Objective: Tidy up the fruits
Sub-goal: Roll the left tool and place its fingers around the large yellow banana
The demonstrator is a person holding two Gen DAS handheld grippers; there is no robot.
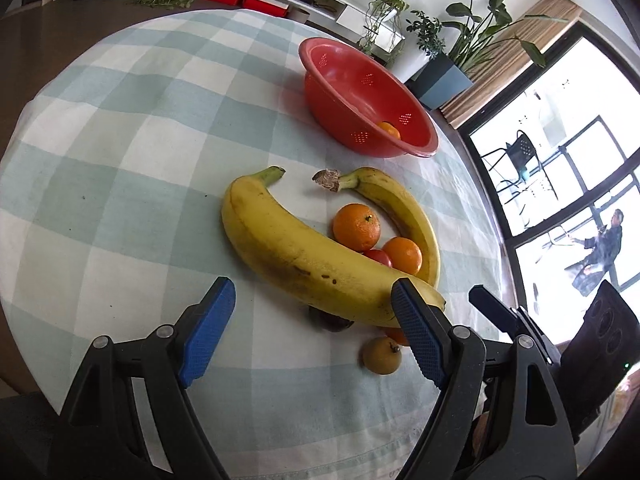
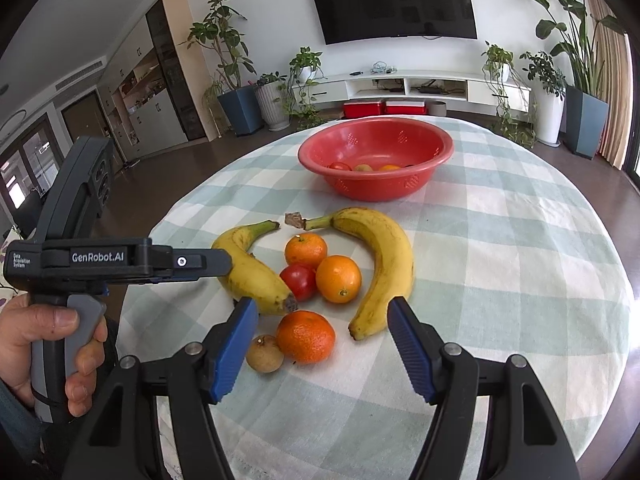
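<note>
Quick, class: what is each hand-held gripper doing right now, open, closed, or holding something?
Left hand-held gripper: open, holding nothing.
Right hand-held gripper: open, holding nothing.

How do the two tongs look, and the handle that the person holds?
Both tongs, left and right, have black jointed frames with silver pins and blue ribbed pads. The left handheld unit is black with a grey trigger grip and white "GenRobot.AI" lettering.

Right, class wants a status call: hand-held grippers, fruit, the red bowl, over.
Left hand-held gripper and right hand-held gripper open, empty. Two bananas, oranges, tomato on the cloth; red bowl has a few fruits. Nothing blocking.
</note>
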